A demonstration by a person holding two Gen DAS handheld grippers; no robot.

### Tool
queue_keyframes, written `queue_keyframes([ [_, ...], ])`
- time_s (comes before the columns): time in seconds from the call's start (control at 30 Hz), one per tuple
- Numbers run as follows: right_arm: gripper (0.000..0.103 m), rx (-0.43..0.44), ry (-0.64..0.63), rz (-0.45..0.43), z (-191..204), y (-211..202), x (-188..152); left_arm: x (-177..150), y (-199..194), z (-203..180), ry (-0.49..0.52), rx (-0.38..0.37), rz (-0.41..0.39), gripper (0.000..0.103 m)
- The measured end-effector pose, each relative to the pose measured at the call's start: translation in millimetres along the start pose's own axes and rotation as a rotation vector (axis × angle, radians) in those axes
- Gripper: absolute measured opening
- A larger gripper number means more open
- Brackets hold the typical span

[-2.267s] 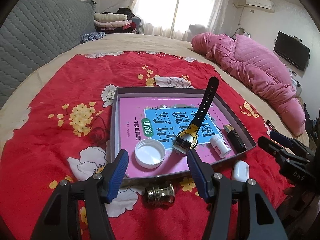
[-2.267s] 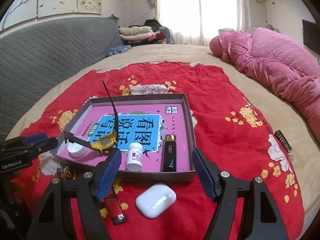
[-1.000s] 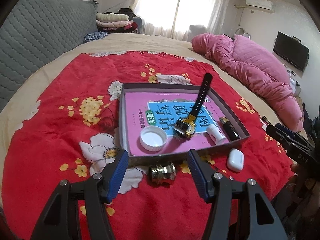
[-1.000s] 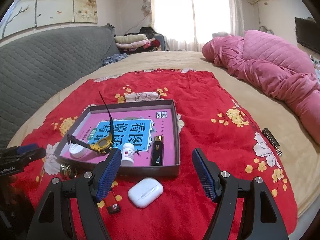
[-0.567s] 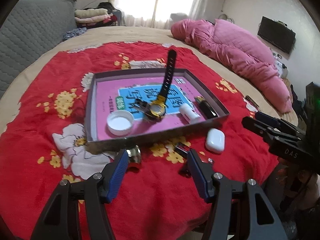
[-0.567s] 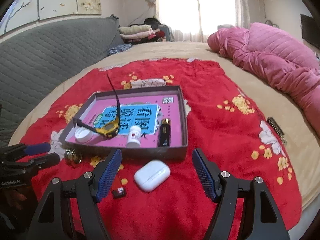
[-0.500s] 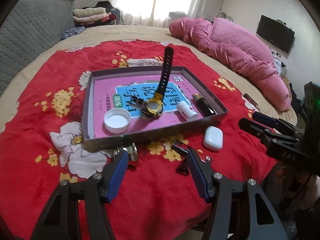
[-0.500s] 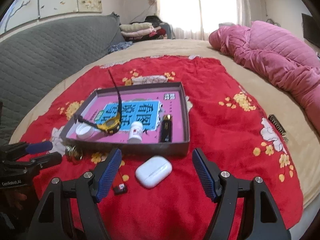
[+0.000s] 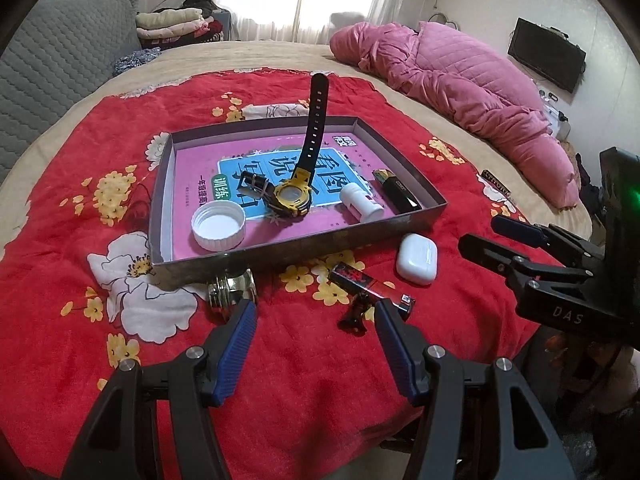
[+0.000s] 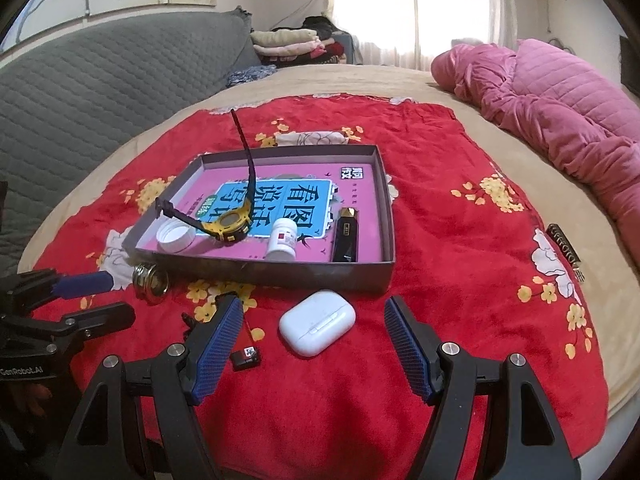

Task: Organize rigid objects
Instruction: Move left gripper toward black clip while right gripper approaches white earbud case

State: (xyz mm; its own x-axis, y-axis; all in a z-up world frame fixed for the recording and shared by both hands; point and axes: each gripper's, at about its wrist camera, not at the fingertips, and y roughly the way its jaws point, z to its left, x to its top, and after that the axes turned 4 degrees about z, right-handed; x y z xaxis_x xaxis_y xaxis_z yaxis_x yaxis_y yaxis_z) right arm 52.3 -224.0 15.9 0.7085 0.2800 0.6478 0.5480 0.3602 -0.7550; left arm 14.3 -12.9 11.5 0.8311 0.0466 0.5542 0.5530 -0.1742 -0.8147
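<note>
Earbud case (image 10: 317,322) lies on the red blanket (image 10: 460,240) before the tray (image 10: 384,272). Left hand-held gripper (image 9: 312,314) and right hand-held gripper (image 10: 312,312) both gape wide, holding nothing.

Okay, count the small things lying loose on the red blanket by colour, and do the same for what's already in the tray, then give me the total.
In the tray:
White: 2, cap, pill bottle
Yellow and black: 1, watch
Black: 1, lighter
On the blanket:
White: 1, earbud case
Red: 1, lighter
Brass: 1, metal piece
Total: 7
</note>
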Motion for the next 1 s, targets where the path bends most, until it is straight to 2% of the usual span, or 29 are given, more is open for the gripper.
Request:
queue_keyframes([
  [0.43,0.074,-0.005,0.001,0.033,-1.8,5.3,-4.5,-4.9,12.5,-7.7,0.01,0.028,0.051,0.06],
  [1.0,0.074,-0.004,-0.001,0.07,-4.6,15.8,-10.0,-9.9,24.1,-15.6,0.03,0.02,0.097,0.061],
])
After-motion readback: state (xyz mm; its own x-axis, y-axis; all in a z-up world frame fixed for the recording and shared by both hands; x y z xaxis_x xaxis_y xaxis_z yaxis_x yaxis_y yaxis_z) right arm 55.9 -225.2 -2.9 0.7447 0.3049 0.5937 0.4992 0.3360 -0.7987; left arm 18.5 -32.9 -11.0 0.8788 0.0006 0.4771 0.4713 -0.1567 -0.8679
